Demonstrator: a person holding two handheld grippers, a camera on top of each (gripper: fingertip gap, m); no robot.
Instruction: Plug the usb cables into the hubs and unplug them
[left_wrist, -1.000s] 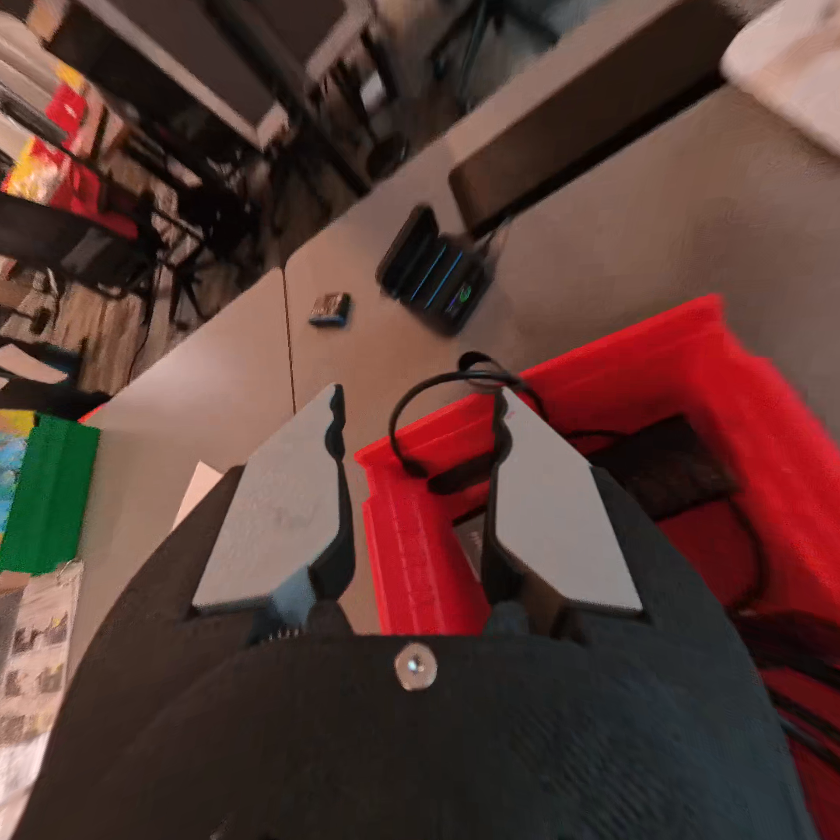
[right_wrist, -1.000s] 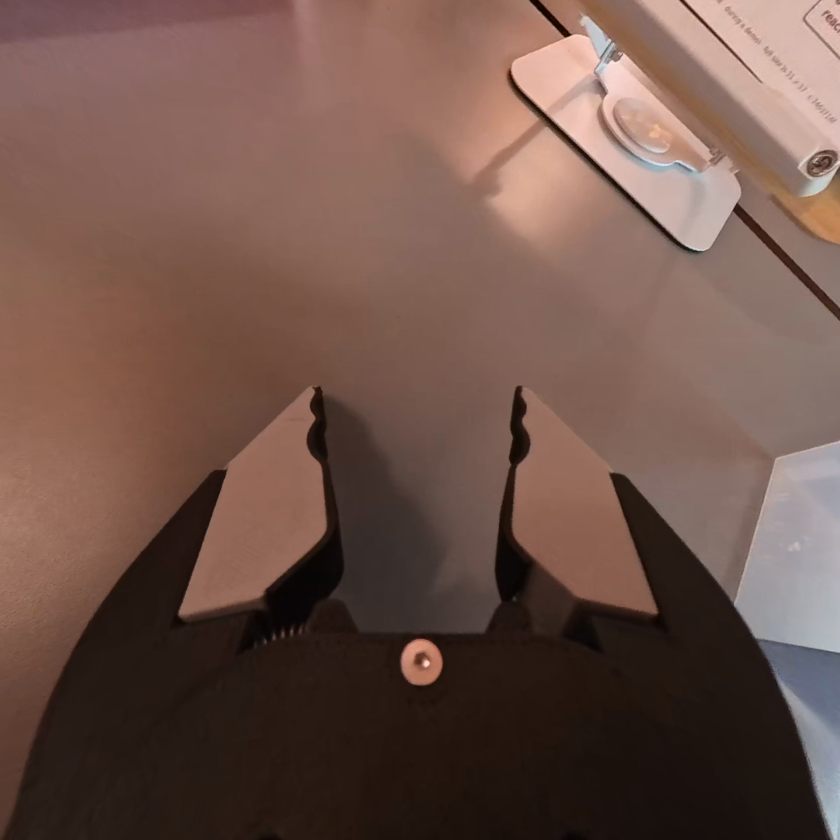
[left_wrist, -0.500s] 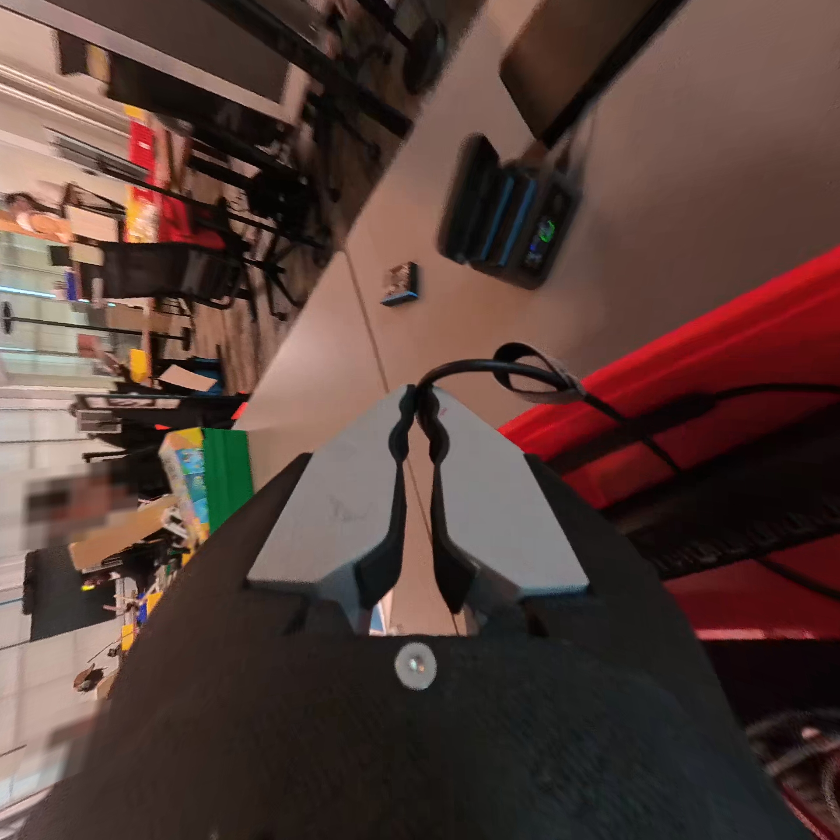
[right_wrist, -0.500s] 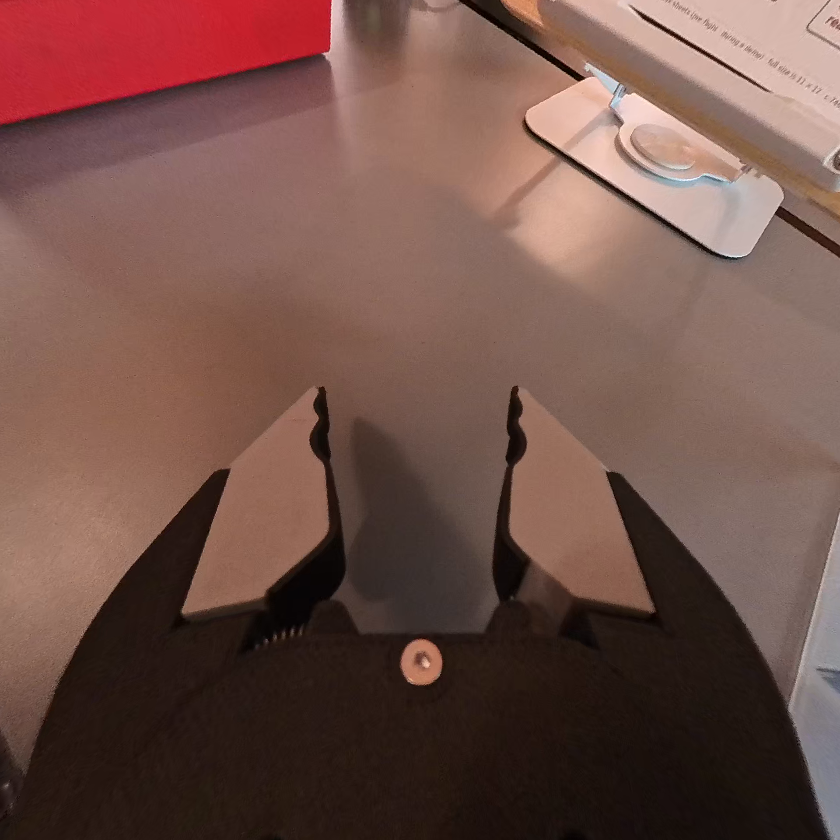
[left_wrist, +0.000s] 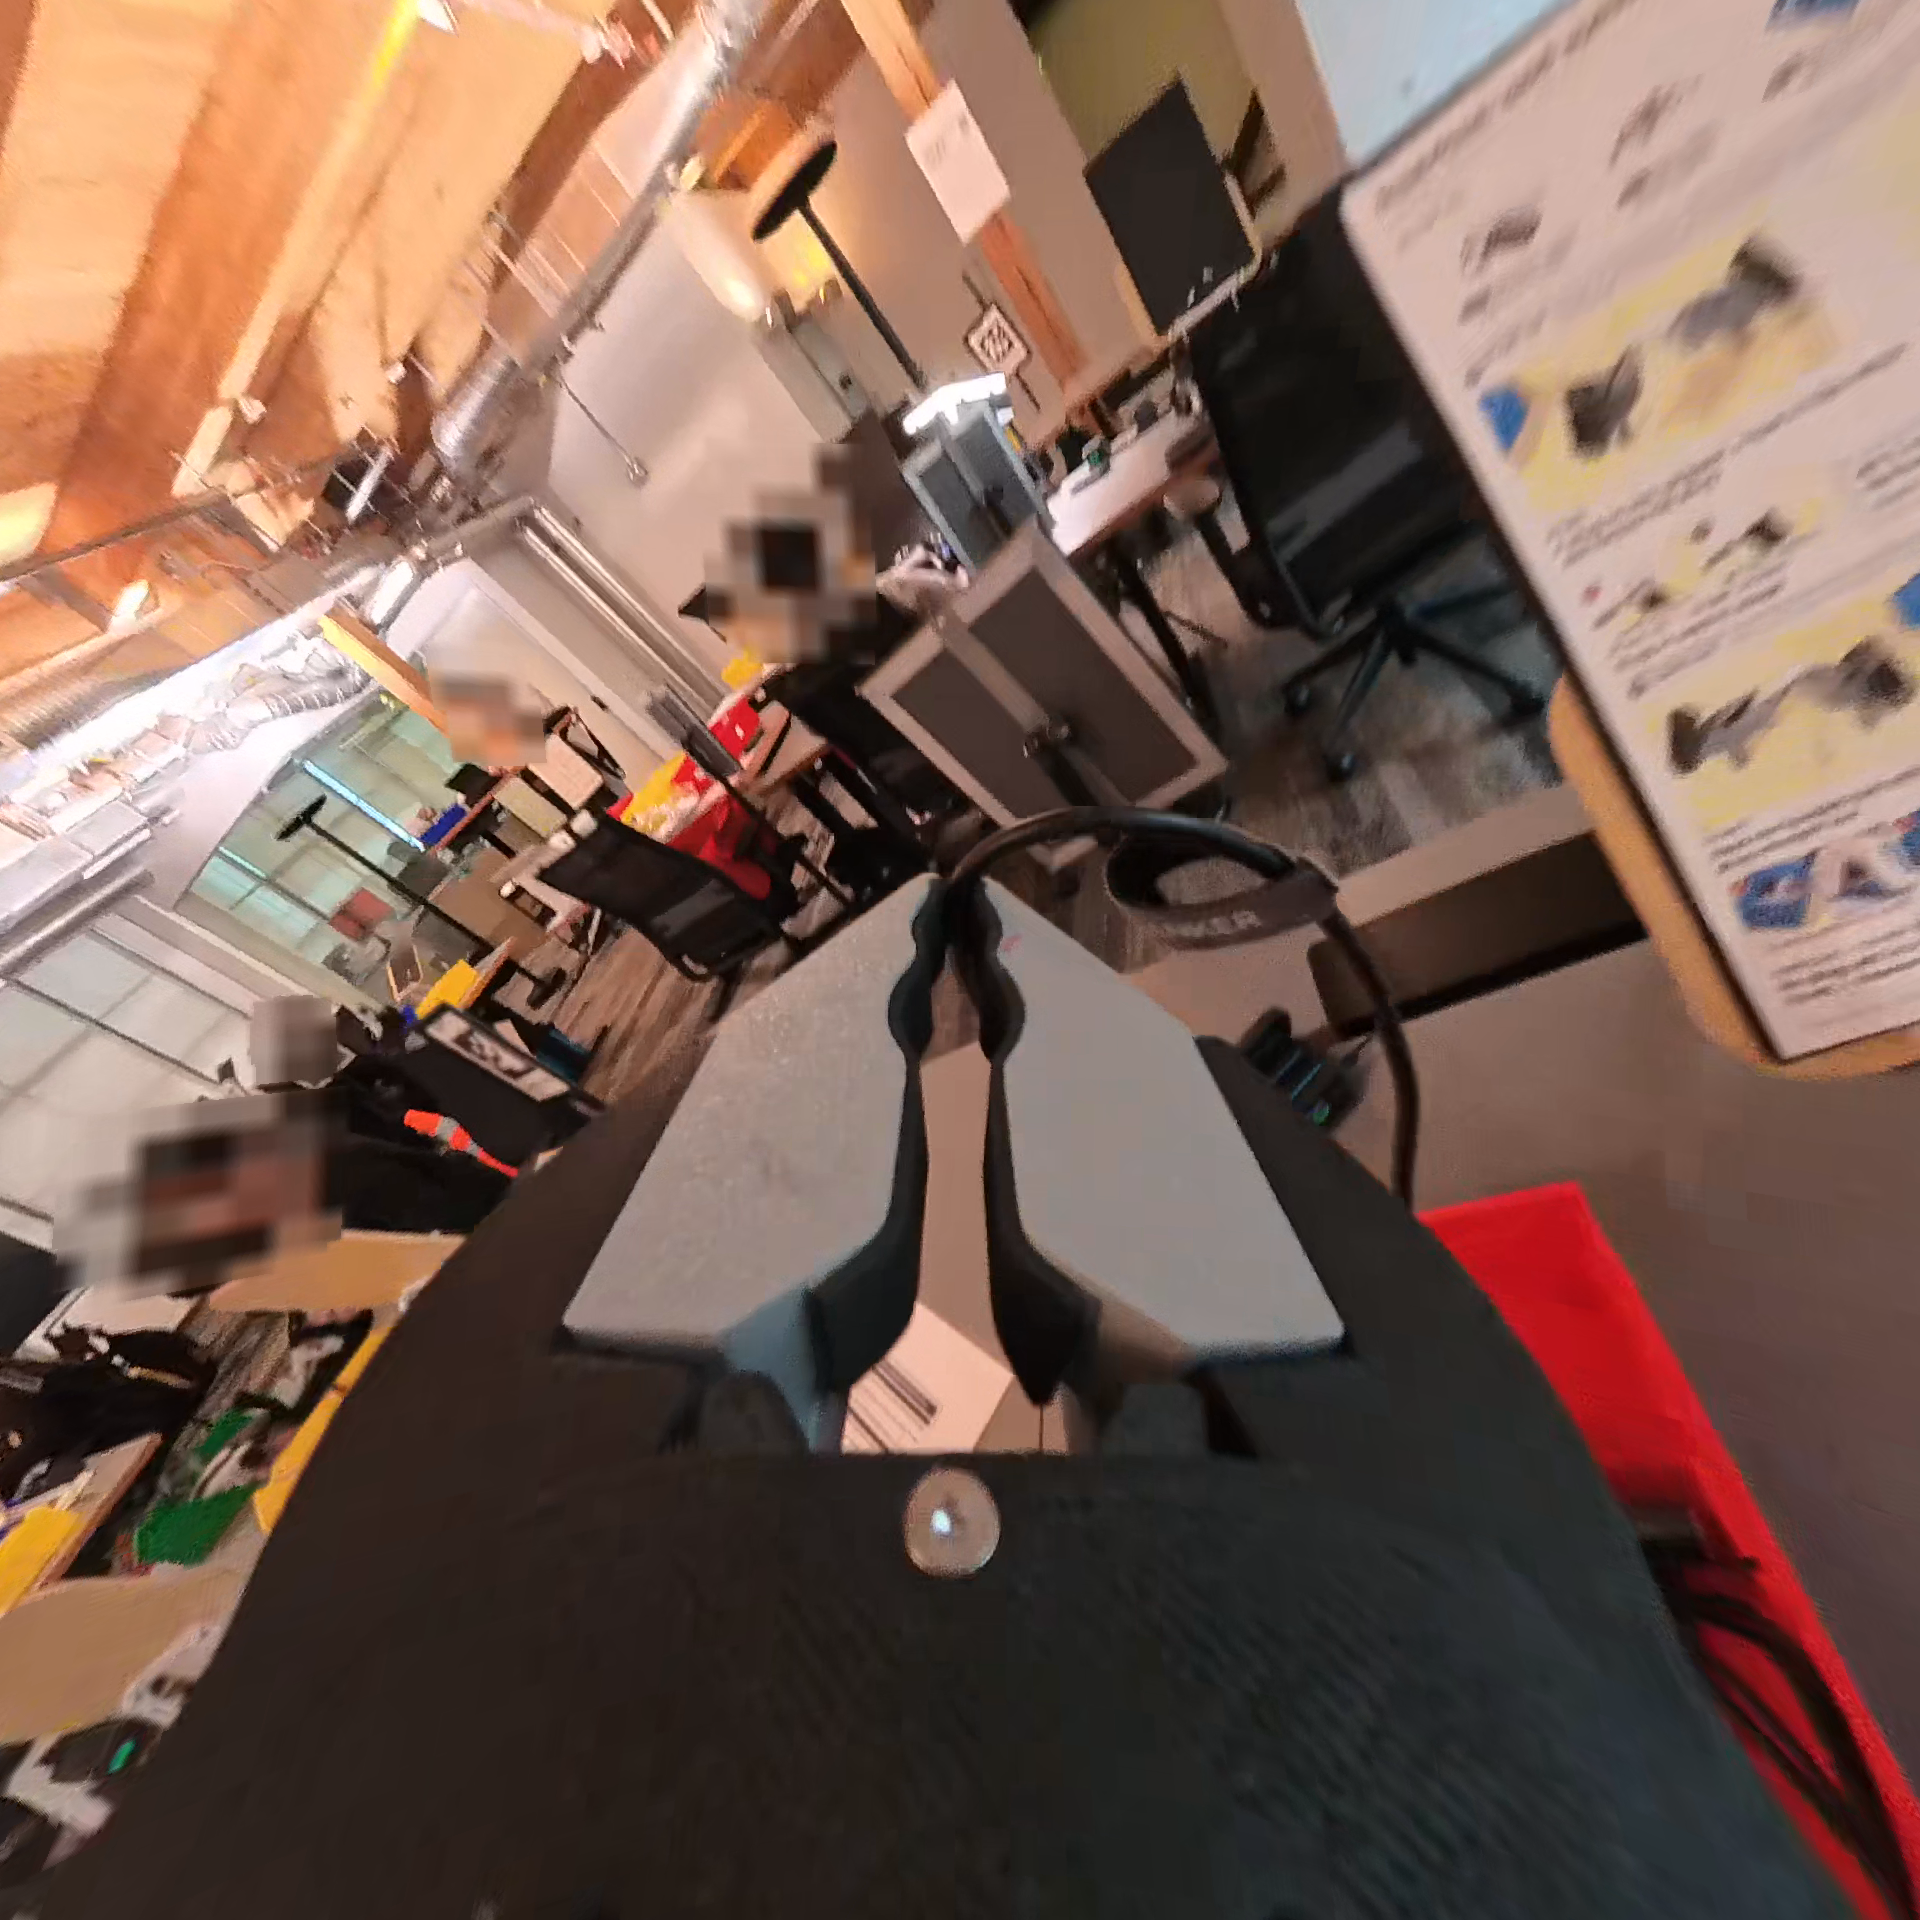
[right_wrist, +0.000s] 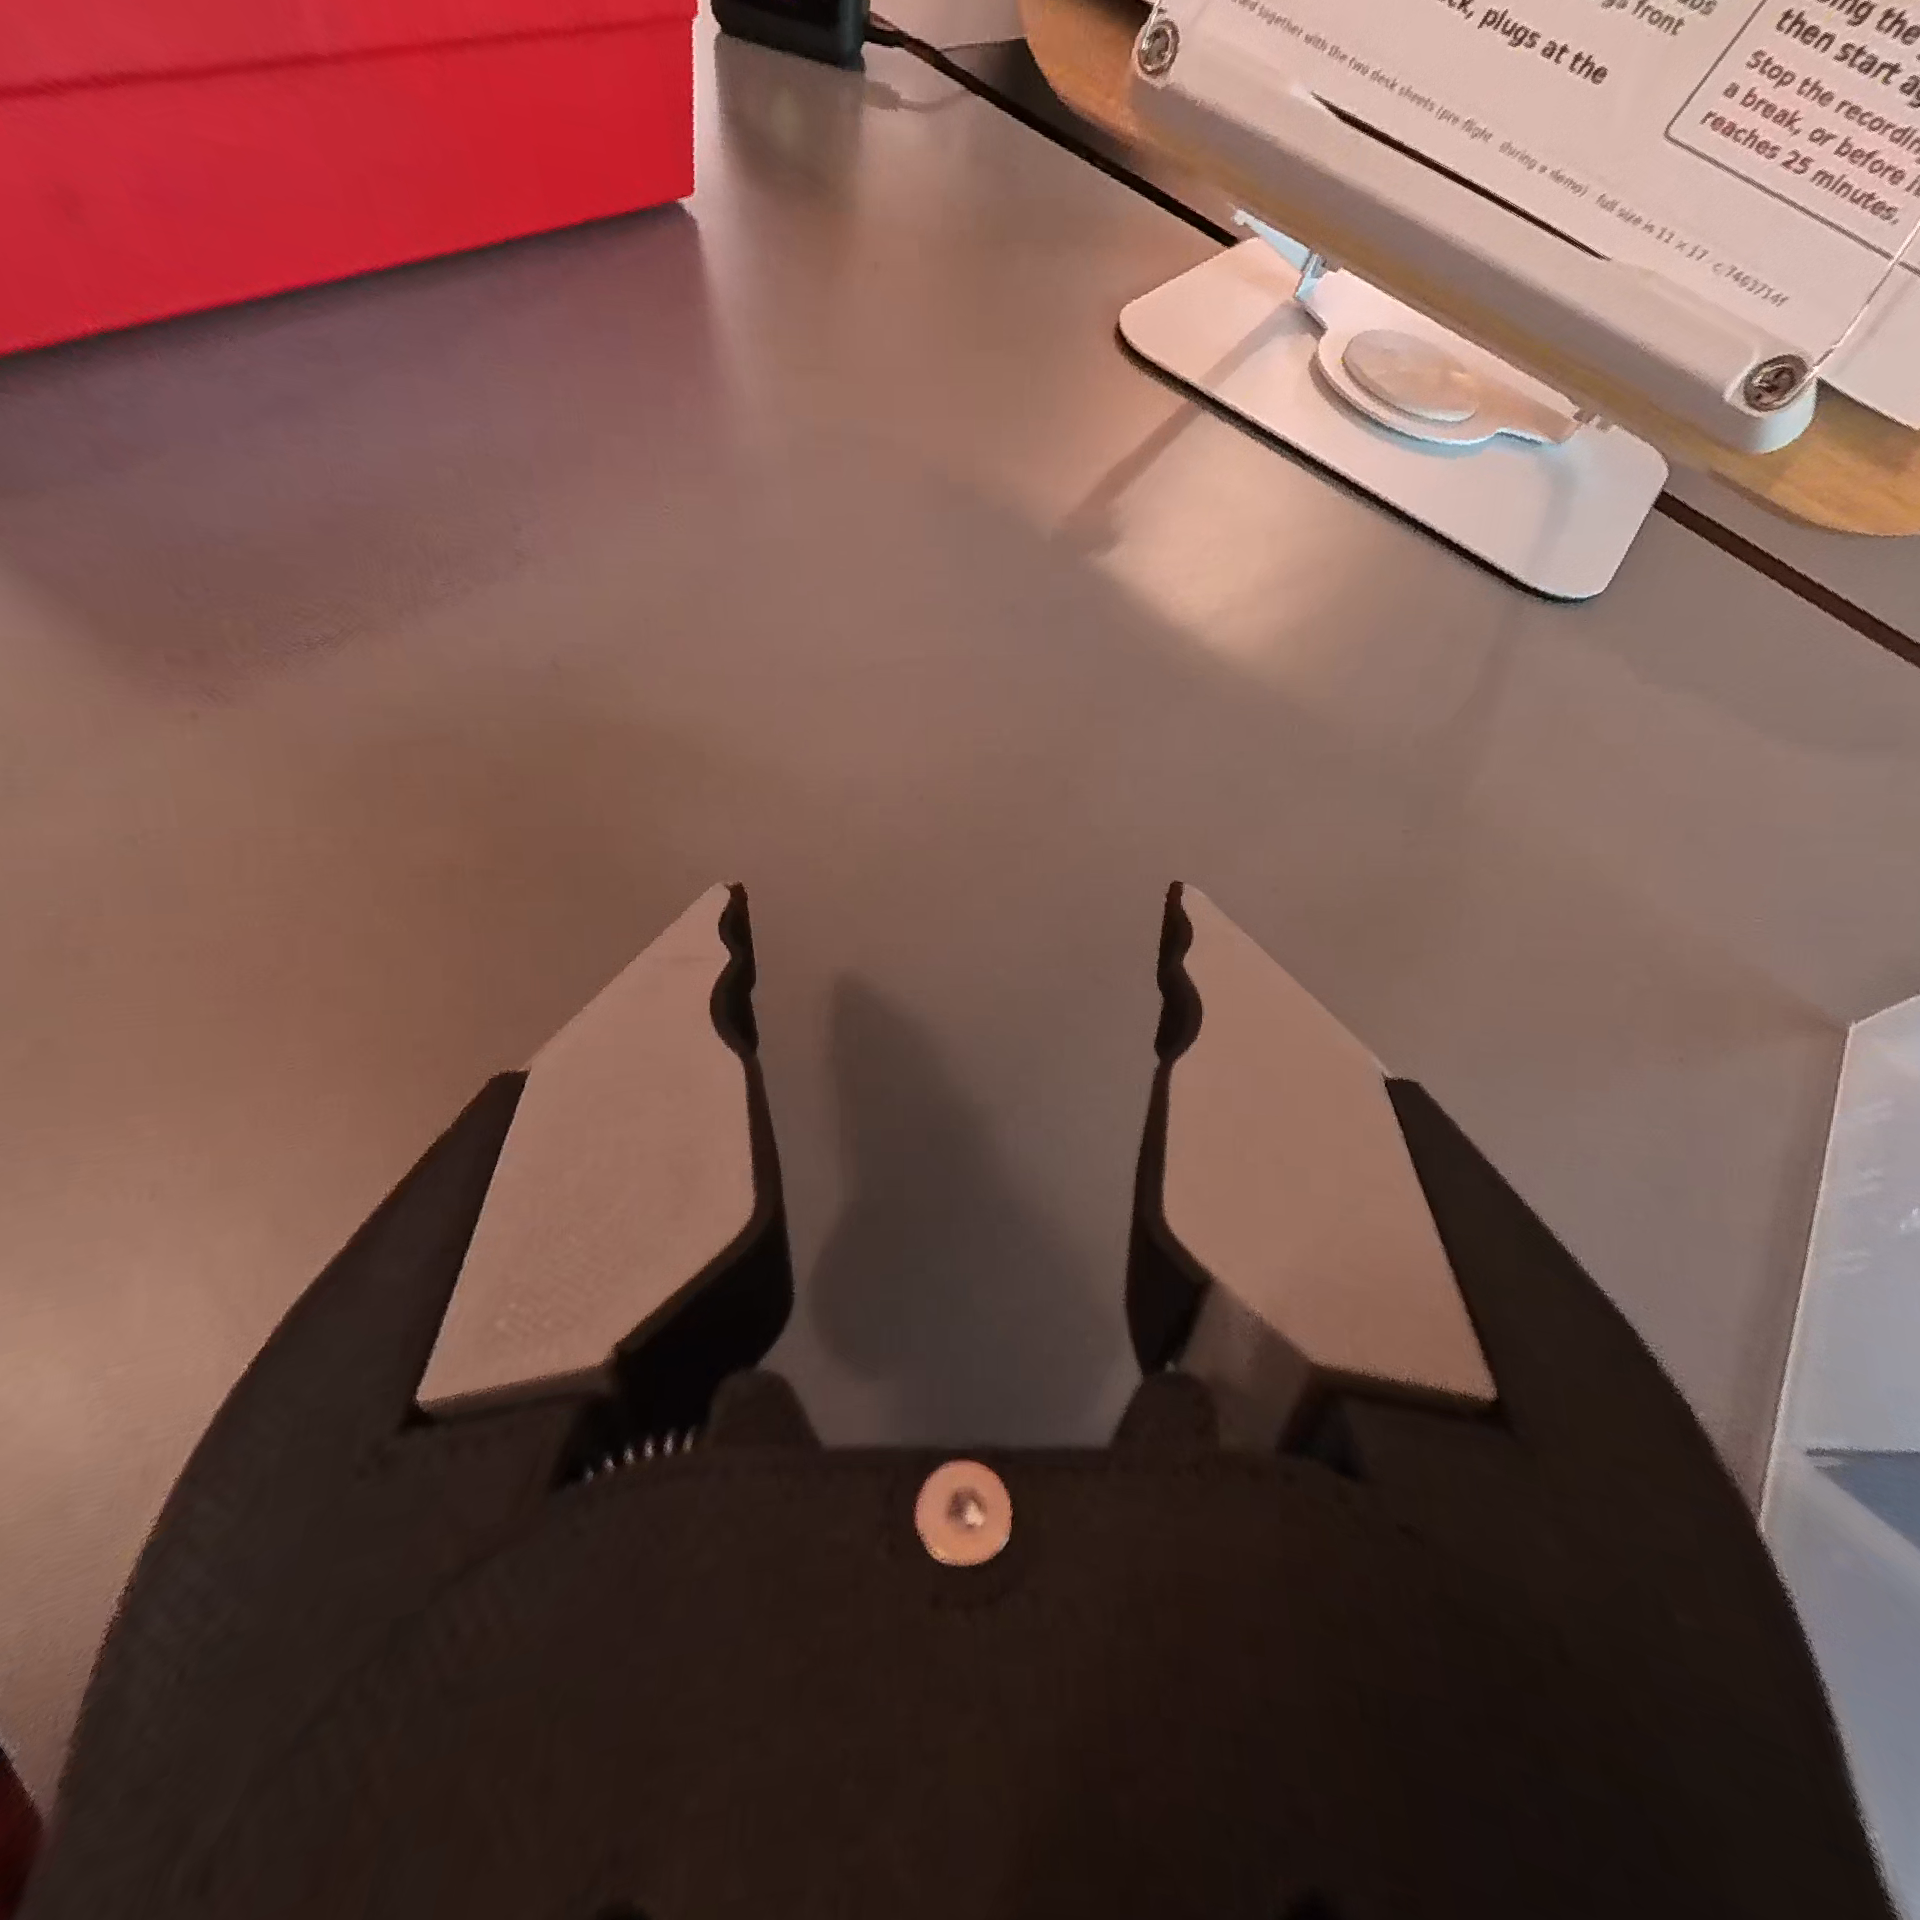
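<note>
My left gripper (left_wrist: 958, 896) is shut on a black usb cable (left_wrist: 1164, 831) and holds it up in the air, tilted toward the room. The cable arcs right from the fingertips, carries a black strap loop (left_wrist: 1216, 914), and drops toward the red bin (left_wrist: 1579, 1340) at the lower right. More black cables (left_wrist: 1787, 1704) lie in that bin. My right gripper (right_wrist: 956, 904) is open and empty, low over the bare grey table (right_wrist: 727, 675). The red bin (right_wrist: 332, 156) shows at the top left of the right wrist view. No hub shows clearly.
A white instruction sheet on a stand with a flat white base (right_wrist: 1392, 416) stands at the right; it also shows in the left wrist view (left_wrist: 1683, 468). A pale plastic box (right_wrist: 1860, 1299) lies at the right edge. A dark charger case (left_wrist: 1299, 1070) sits behind the bin. Desks, chairs and blurred people fill the room. The flat white base (right_wrist: 1392, 416) sits 35 centimeters or so from the ends of my right fingers.
My left gripper closed on the cable at the bin's rim, then lifted and swung upward with it. My right gripper stayed open and drifted, bringing the red bin into its view.
</note>
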